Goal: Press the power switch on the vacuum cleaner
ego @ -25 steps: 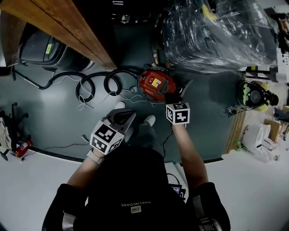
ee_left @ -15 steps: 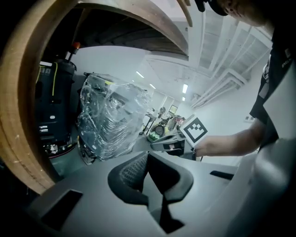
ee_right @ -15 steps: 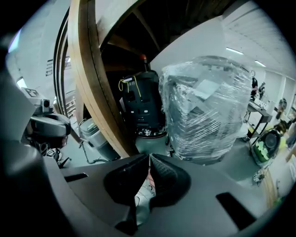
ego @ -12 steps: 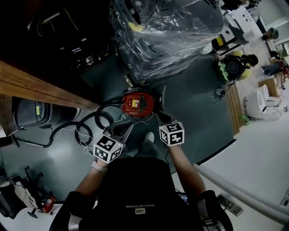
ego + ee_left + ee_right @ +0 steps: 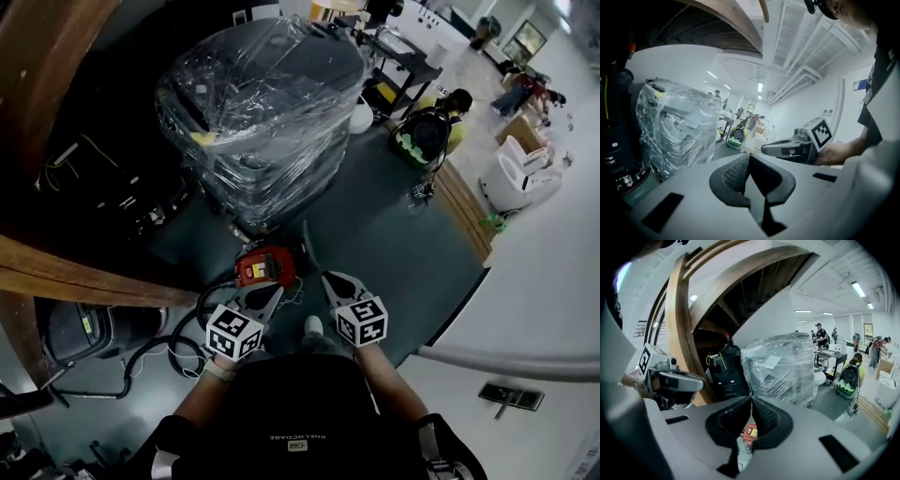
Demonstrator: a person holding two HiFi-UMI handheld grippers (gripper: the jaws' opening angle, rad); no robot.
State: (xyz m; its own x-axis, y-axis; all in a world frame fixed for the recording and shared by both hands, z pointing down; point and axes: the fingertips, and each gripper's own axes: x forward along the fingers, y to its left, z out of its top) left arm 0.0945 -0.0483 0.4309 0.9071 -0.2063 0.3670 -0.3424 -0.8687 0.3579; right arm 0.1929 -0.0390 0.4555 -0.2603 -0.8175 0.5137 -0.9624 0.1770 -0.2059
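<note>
Dark green floor (image 5: 403,225) is seen below the person, with white floor (image 5: 534,309) off to the right. Red canister vacuum cleaner (image 5: 265,267) is set on the green floor, at the foot of a tall stack wrapped in clear plastic film (image 5: 262,122) and close beside a brown wooden beam (image 5: 75,267). A yellow label is visible on its top; the power switch can't be made out. A black coiled hose (image 5: 200,302) is laid on the floor to the vacuum's left. A green-and-black machine (image 5: 427,131) is parked well apart, near the white floor.

2 grippers are held side by side in front of the person, both pointed forward. In the head view the left gripper (image 5: 275,291) is lined up just below the vacuum cleaner and the right gripper (image 5: 324,276) just to its right.

Left gripper: jaws brought together at the tips, nothing held between them. Right gripper: same, tips together, nothing clamped. In the right gripper view the red vacuum cleaner is seen through the gap behind the tips, down on the floor and clear of the jaws. No contact with the vacuum is shown for either gripper.
</note>
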